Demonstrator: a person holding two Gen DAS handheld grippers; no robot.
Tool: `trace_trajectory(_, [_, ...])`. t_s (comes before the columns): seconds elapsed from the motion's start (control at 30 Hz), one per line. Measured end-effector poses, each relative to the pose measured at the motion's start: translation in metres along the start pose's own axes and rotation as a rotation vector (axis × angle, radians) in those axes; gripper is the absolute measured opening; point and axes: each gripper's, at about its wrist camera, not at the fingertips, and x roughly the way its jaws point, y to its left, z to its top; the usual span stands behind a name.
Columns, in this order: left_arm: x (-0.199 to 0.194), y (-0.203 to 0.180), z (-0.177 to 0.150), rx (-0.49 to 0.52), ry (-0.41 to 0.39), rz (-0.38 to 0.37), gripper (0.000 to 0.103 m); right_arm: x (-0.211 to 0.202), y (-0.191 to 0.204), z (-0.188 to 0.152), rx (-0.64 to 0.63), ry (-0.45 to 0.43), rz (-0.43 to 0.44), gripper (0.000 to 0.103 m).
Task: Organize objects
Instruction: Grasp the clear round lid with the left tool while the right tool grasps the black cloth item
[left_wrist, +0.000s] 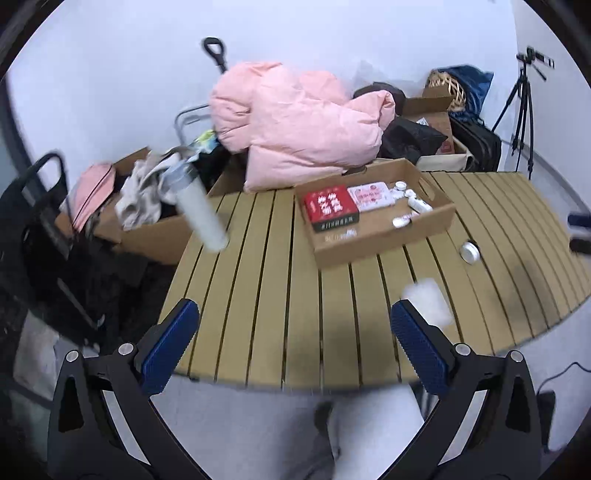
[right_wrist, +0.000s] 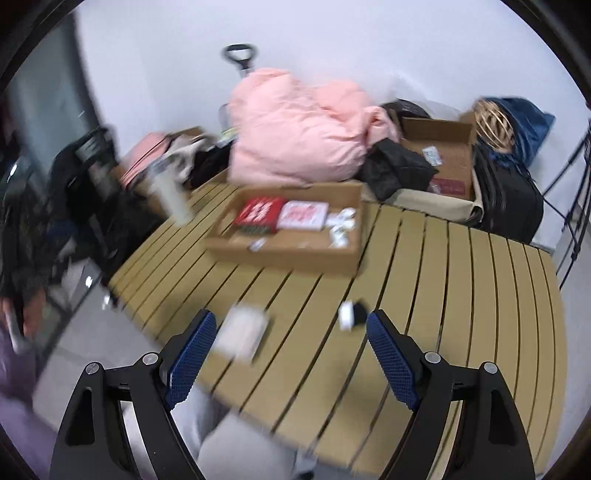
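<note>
- Jaws of the left hand-held gripper (left_wrist: 295, 343) stand wide apart, holding nothing, above the desk's (left_wrist: 266, 302) near edge.
- The right hand-held gripper (right_wrist: 291, 354) is likewise spread and empty.
- A blurred white packet (right_wrist: 242, 332) lies near the near edge.
- A cardboard tray (left_wrist: 384, 242) holding 2 boxes sits toward the far edge.

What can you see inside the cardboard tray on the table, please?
The cardboard tray holds a red box, a pink-and-white box and several small white bottles. The boxes hide whatever lies beneath them.
</note>
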Motion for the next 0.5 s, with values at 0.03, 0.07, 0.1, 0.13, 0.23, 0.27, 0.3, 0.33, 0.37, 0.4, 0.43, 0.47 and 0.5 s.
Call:
trace_trajectory(0.03, [-0.013,0.002,-0.018,-0.019,-0.002,-0.021,0.103,-0.013,0.013,-0.022,-0.016,-0.005,0.002,0.087])
trace_trajectory(0.07, [-0.022,0.003,-0.033,-0.036,-0.007,-0.049,0.103,-0.019,0.018,-0.034,-0.018,-0.009,0.0,0.087])
trace_trajectory(0.1, [-0.031,0.002,-0.049,-0.06,-0.005,-0.079,0.103,-0.026,0.027,-0.053,-0.018,-0.017,-0.004,0.087])
trace_trajectory(0.13, [-0.038,-0.001,-0.066,-0.081,0.002,-0.111,0.103,-0.033,0.036,-0.074,-0.006,-0.037,-0.003,0.087])
trace_trajectory(0.23, [-0.048,-0.013,-0.093,-0.092,0.01,-0.153,0.103,-0.045,0.051,-0.116,0.061,-0.071,0.054,0.087])
trace_trajectory(0.27, [-0.051,-0.017,-0.097,-0.085,0.007,-0.154,0.103,-0.047,0.054,-0.122,0.07,-0.072,0.071,0.087])
trace_trajectory(0.3, [-0.053,-0.02,-0.098,-0.081,0.005,-0.151,0.103,-0.049,0.057,-0.126,0.059,-0.064,0.075,0.087])
trace_trajectory(0.33, [-0.055,-0.023,-0.097,-0.072,0.004,-0.15,0.103,-0.05,0.058,-0.125,0.045,-0.056,0.051,0.087])
trace_trajectory(0.37, [-0.056,-0.024,-0.096,-0.068,0.003,-0.158,0.103,-0.053,0.059,-0.123,0.032,-0.056,0.002,0.087])
trace_trajectory(0.4, [-0.057,-0.025,-0.096,-0.069,0.002,-0.168,0.103,-0.054,0.059,-0.121,0.03,-0.062,-0.016,0.087])
trace_trajectory(0.43, [-0.058,-0.026,-0.096,-0.07,0.0,-0.178,0.103,-0.057,0.058,-0.119,0.036,-0.079,-0.013,0.087])
trace_trajectory(0.47, [-0.055,-0.028,-0.095,-0.071,0.001,-0.184,0.103,-0.058,0.057,-0.118,0.044,-0.09,0.002,0.087])
trace_trajectory(0.5, [-0.052,-0.03,-0.094,-0.07,0.005,-0.188,0.103,-0.057,0.056,-0.119,0.053,-0.098,0.016,0.087])
